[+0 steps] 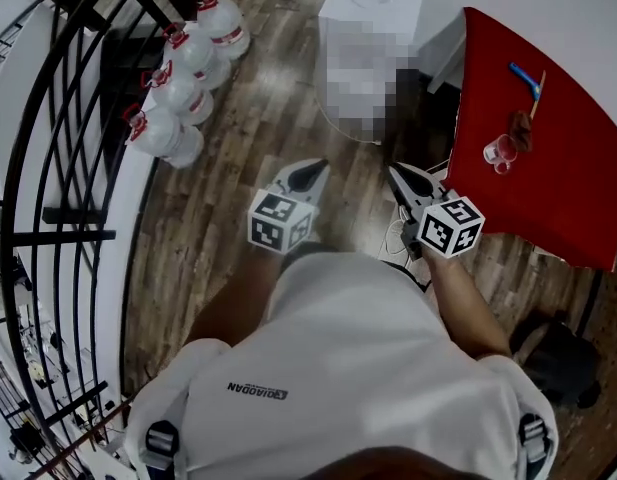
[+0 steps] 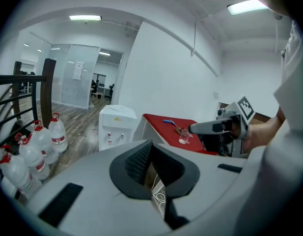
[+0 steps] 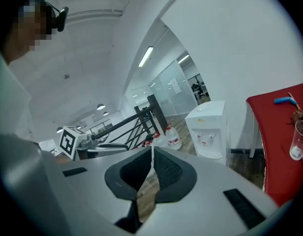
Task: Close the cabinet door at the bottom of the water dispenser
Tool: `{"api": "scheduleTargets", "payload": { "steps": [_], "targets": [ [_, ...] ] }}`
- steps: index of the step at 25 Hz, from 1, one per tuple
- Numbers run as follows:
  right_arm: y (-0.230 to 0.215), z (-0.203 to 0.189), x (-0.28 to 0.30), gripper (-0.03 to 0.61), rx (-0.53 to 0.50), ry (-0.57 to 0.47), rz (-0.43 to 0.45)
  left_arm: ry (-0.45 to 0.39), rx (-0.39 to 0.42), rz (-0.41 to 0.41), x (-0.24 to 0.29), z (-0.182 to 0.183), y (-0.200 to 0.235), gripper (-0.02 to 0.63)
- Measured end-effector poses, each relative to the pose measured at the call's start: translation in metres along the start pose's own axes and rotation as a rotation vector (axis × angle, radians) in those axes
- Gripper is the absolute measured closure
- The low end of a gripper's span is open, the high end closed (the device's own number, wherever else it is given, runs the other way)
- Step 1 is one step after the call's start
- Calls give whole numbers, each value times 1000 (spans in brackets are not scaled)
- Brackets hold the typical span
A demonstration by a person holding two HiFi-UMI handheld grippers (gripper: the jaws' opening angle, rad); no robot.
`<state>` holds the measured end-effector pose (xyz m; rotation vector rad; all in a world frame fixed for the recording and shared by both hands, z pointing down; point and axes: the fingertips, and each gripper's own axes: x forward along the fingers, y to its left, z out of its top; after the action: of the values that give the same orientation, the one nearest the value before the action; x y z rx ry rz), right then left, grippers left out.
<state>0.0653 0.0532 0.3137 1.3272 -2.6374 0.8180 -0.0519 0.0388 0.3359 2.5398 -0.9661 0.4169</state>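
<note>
The white water dispenser stands on the wood floor ahead of me, with a mosaic patch over its front. It also shows in the left gripper view and the right gripper view. I cannot tell how its bottom cabinet door stands. Both grippers are held up at chest height, well short of it and touching nothing. My left gripper is shut and empty. Beside it my right gripper shows only a thin slit between its pads, nothing in it.
Several large water bottles lie by the black railing at the left. A red table at the right carries a clear cup and a blue tool. A white cable lies on the floor.
</note>
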Motion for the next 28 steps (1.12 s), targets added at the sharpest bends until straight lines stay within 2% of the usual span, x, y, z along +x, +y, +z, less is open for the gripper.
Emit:
{"api": "scheduleTargets", "payload": {
  "steps": [4,9,14,22,28],
  "targets": [
    [-2,-6,-46,555,-49,31,11,-27,-26,8,7,0,-40,614],
    [-10,-4,-101,555,-124,12,-23,-64,-57,-13,19,1,-91,614],
    [-9,5,-145,555,-112,-50,-20,-85,11,-24,17,10,-135,614],
    [10,1,-184,557,-118,-100,15,-111,25,19,-8,10,-167,614],
    [13,-20,-192,557,-98,-80,43,-107,1,63,-22,-1,-179,614]
  ]
}}
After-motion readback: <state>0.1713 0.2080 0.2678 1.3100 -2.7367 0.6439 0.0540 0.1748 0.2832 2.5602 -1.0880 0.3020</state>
